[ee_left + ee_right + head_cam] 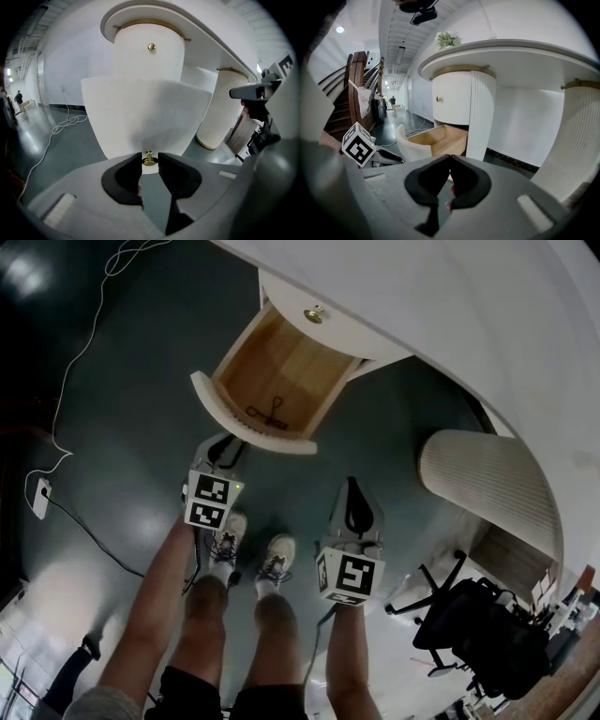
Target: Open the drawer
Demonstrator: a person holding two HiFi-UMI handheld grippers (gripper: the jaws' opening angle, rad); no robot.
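The white, curved-front drawer with a bare wooden box [281, 371] stands pulled well out from under the front edge of the white oval table [450, 306]; its small round brass knob [149, 160] is clamped between the jaw tips of the left gripper [150, 161]; the task looks all but done. A small black wire clip [270, 413] lies inside, near the drawer's front wall.

1 risk is overtravel: no stop is visible, so I judge that further pulling could bring the box off its runners and drop it. Another is a slip; the knob is small and smooth, and only the jaw tips hold it.

The right gripper [450, 163] hangs free beside the left, jaws pressed together on nothing, so it gives no support. A 2nd brass knob [151, 47] sits on the closed white upper drawer [147, 70]; a thin white cable [80, 362] trails on the dark floor [141, 427], well apart.
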